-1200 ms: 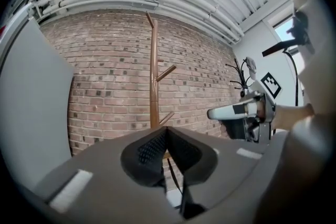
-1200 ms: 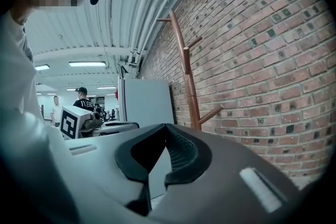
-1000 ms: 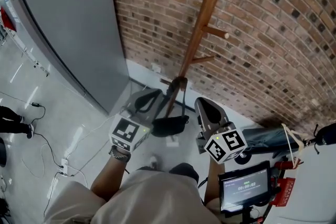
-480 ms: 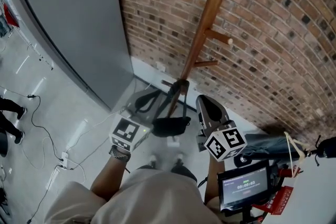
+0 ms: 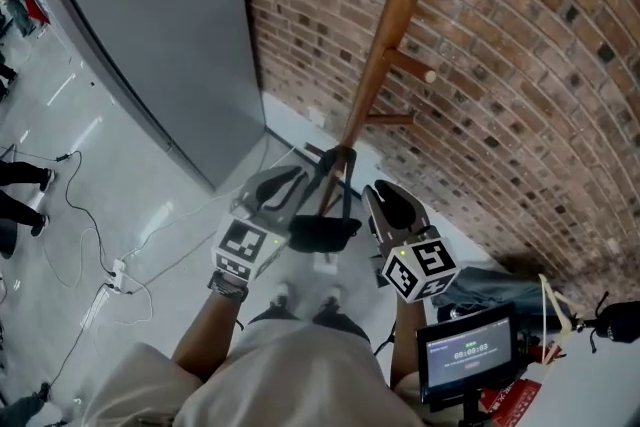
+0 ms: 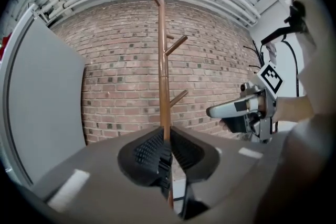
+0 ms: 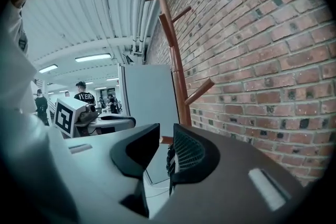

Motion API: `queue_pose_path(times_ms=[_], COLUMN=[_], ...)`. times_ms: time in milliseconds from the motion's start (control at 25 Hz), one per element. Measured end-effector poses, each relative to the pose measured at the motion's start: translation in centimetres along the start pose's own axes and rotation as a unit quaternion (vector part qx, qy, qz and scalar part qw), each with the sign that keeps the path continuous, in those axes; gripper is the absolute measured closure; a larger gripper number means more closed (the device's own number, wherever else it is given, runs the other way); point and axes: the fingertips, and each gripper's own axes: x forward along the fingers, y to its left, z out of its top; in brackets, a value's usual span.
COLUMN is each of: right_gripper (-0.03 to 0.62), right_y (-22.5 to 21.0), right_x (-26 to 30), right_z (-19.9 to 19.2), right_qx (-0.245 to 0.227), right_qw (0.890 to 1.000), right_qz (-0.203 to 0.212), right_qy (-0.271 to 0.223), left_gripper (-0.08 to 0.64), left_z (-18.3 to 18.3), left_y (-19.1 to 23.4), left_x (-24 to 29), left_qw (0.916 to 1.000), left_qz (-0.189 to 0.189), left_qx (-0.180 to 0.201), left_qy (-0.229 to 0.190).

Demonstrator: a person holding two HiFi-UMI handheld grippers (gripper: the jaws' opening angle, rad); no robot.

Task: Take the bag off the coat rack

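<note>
A wooden coat rack (image 5: 398, 25) stands against the brick wall. A black bag (image 5: 323, 233) hangs low on it by straps that run up to the pole. My left gripper (image 5: 275, 190) is just left of the bag and my right gripper (image 5: 395, 205) just right of it, both pointing at the rack. The left gripper (image 6: 167, 144) has its jaws opening to a narrow slit. Only the pole (image 6: 163, 71) shows through it. The right gripper (image 7: 166, 149) has its jaws opening wider, with nothing between them. The bag is hidden in both gripper views.
A grey panel (image 5: 150, 35) stands to the left of the brick wall (image 5: 520, 115). Cables (image 5: 110, 270) lie on the pale floor at left. A small screen (image 5: 470, 350) and a dark bundle (image 5: 500, 280) sit at lower right. People stand far off at left.
Both grippers have drawn a little closer to the hanging bag. Their jaws, shut before, have parted, the right more than the left.
</note>
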Motion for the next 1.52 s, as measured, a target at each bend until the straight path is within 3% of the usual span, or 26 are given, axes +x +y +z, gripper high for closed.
queue_pose_path(times_ms=[480,800,1280,1520], right_gripper=[0.468,0.456,0.431,0.447], right_y=[-2.1,-3.3,-3.0,-3.2], right_x=[3.9,6.0,8.3,9.0], right_z=[-5.2,-7.2,-10.1,-10.7], right_qx=[-0.006,0.0,-0.04,-0.036], right_qw=[0.996,0.993,0.986,0.986], right_qz=[0.042,0.039,0.055,0.056], right_qy=[0.08,0.108,0.152,0.151], left_gripper=[0.449,0.423,0.402,0.402], left_z=[-5.8,-10.0,-14.8,-15.9], left_y=[0.4,0.4,-0.4,-0.3], left_x=[2.8,5.2,8.0,8.9], left_qw=[0.9974,0.9938,0.9862,0.9849], left_qz=[0.015,-0.005,-0.03,-0.032], left_qx=[0.003,-0.004,-0.008,-0.022], left_qy=[0.071,0.111,0.163,0.169])
